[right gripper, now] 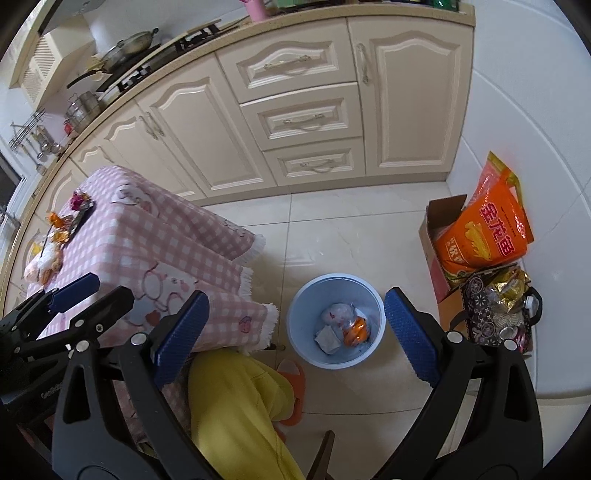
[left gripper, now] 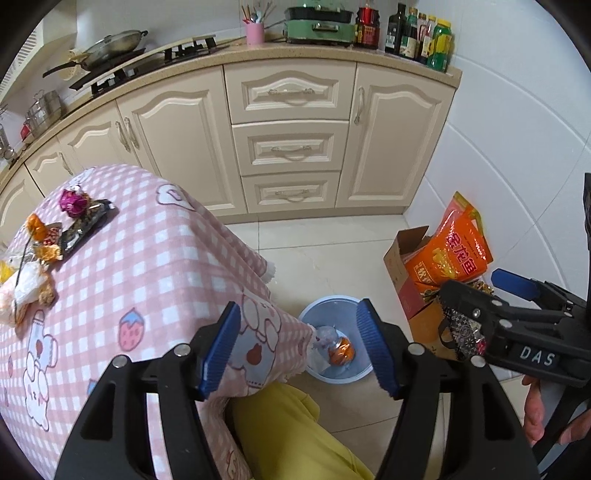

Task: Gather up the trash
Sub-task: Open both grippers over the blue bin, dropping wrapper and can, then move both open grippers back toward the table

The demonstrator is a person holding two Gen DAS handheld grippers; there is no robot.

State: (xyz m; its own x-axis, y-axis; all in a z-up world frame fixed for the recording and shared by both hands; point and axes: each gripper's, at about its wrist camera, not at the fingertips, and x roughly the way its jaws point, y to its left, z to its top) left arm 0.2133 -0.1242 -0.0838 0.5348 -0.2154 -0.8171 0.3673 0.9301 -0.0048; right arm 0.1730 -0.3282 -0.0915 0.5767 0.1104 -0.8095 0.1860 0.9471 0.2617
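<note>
Left wrist view: the left gripper [left gripper: 299,347] hangs wide open and empty above the blue bin [left gripper: 360,373], while wrappers [left gripper: 48,243] lie near the far corner of the checked table [left gripper: 147,258].

Right wrist view: the right gripper [right gripper: 295,339] is equally spread, holding nothing, over the bin [right gripper: 295,325]. Thin wrappers may slip from the pads or fall short of the bin.

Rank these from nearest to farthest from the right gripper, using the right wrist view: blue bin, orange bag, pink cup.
1. Blue bin, on the floor between the open right gripper's fingers.
2. Orange bag, standing by the right wall.
3. Pink cup, on the far counter.
</note>
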